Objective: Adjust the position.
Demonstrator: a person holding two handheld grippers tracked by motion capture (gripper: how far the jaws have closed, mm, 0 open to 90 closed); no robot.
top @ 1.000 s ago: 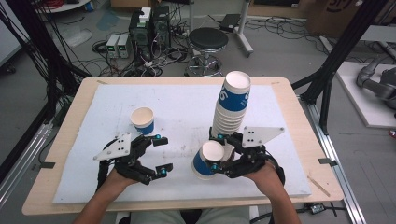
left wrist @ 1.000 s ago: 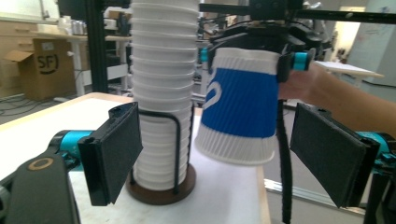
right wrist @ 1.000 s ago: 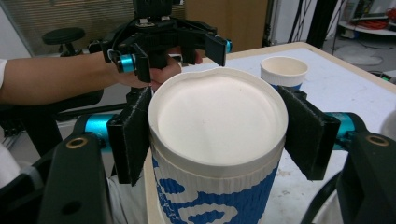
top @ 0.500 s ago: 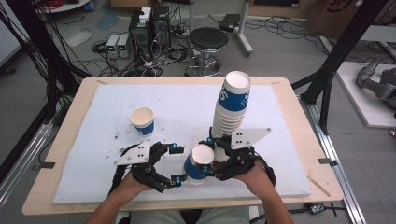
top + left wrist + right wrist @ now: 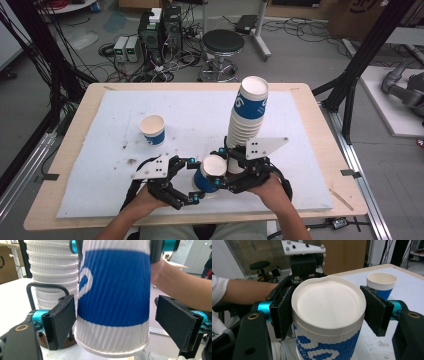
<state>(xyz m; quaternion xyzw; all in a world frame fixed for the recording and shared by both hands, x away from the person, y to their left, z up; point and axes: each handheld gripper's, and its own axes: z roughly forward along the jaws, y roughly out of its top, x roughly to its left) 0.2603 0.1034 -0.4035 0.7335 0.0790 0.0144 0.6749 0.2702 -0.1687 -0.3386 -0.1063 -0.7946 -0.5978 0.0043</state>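
Note:
A blue-and-white ribbed paper cup (image 5: 210, 175) (image 5: 112, 302) (image 5: 328, 305) is held tilted just above the mat, its round white end facing up and left. My right gripper (image 5: 220, 172) (image 5: 328, 312) is shut on it, with the pads pressing the rim and denting it slightly. My left gripper (image 5: 193, 180) (image 5: 117, 322) is open with its jaws on either side of the same cup. Its pads (image 5: 62, 320) stand close to the cup's wall, and a gap shows on the far side.
A tall stack of matching cups (image 5: 247, 120) (image 5: 50, 272) stands right behind the right gripper. One upright cup (image 5: 152, 129) (image 5: 382, 283) sits alone at mid-left on the white mat (image 5: 200, 110). The wooden table edge (image 5: 55, 165) frames the mat.
My left gripper has moved right and a little down, until its open jaws straddle the cup. The right gripper has held the cup throughout, shifting it slightly left.

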